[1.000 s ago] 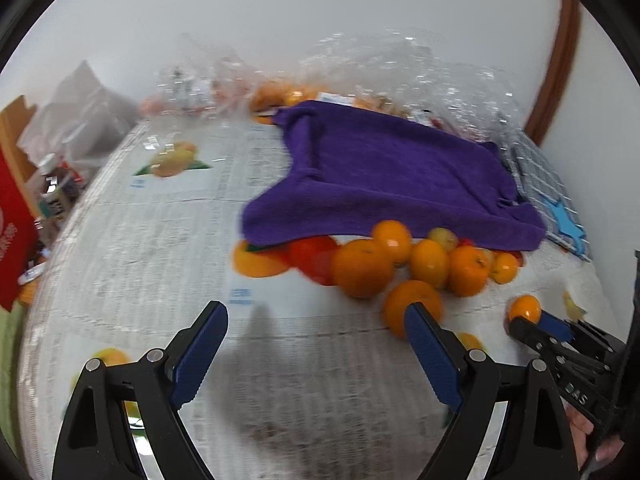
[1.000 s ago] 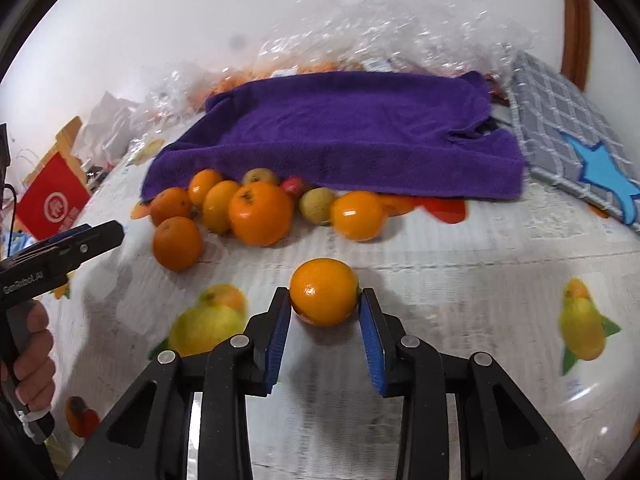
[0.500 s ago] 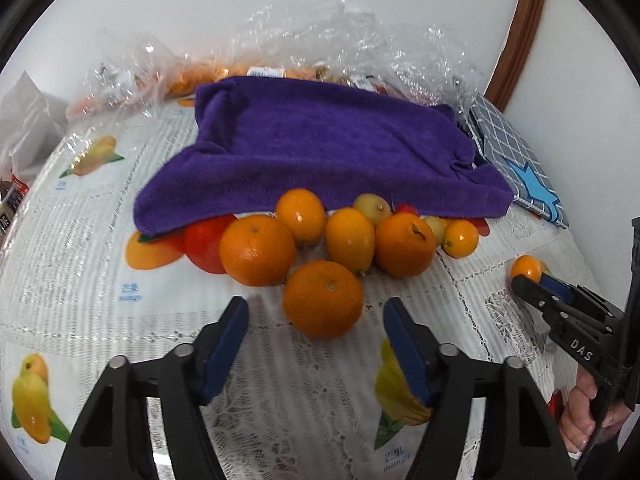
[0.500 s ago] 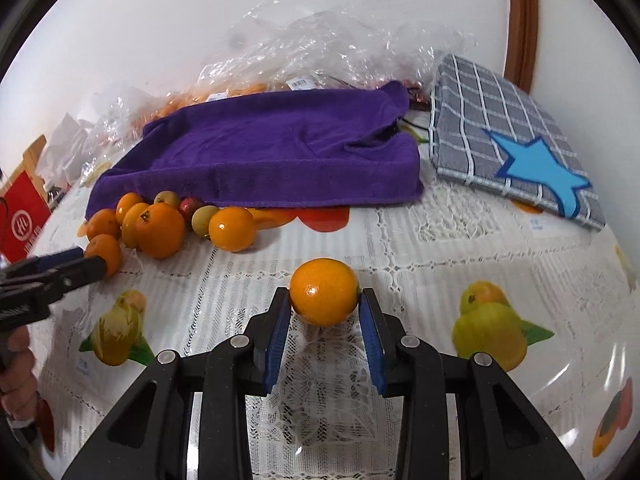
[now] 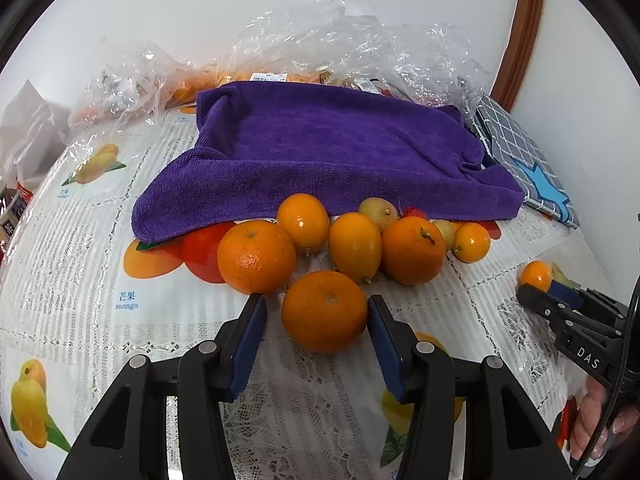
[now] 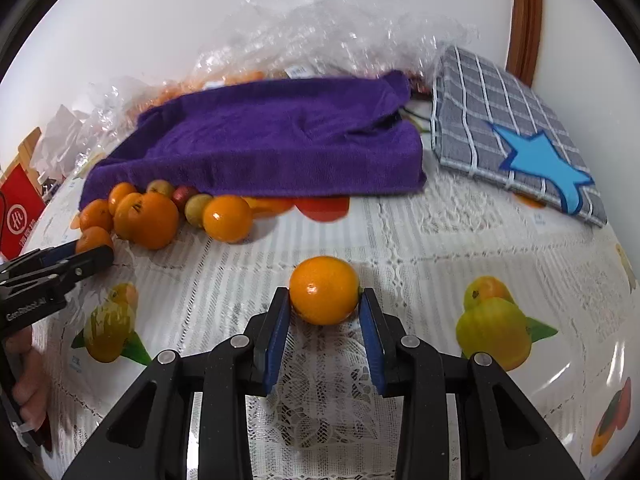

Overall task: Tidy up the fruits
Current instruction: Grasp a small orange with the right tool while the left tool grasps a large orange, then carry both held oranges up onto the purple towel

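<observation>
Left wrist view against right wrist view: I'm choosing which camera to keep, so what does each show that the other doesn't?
Only left wrist: the mango label, and that the left tongs, which have just been closing, flank the big orange with a gap at one pad. Only right wrist: the red box, and the right tongs pressed on both sides of the small orange. Both: towel, fruit pile, star cloth.
</observation>
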Demonstrator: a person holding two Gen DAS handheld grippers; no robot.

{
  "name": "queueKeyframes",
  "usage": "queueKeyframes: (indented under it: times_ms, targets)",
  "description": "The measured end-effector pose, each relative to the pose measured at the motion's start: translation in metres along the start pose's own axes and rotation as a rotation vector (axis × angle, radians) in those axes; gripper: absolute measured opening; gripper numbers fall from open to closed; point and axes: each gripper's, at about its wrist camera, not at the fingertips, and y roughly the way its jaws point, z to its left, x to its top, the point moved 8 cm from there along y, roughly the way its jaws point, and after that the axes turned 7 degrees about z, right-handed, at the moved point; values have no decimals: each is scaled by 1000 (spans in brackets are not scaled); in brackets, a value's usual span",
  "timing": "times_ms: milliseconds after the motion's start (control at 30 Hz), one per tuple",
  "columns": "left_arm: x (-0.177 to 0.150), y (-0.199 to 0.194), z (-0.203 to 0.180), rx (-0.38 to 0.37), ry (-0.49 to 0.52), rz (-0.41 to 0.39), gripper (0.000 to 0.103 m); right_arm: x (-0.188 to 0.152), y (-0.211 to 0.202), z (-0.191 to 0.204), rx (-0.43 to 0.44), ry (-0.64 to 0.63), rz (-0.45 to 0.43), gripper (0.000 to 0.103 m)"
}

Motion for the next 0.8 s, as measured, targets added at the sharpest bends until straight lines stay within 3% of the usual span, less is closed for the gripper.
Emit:
queueKeyframes:
  times_ms: [133, 300, 367, 433, 800]
  targets:
    - [2, 0, 3, -33, -32, -6, 50, 1, -1, -2, 16, 9, -6, 35]
    - [2, 1, 0, -10, -14, -3, 49, 1, 0, 0, 4, 2, -11, 35]
    - [2, 0, -2, -61, -14, -7, 38, 1, 0, 0, 8, 3, -14, 35]
    - [2, -1, -1, -93, -26, -15, 38, 1, -2, 0, 16, 8, -23, 35]
    - [5, -25, 0, -125, -35, -139, 38, 0, -15, -6, 28, 44, -83, 35]
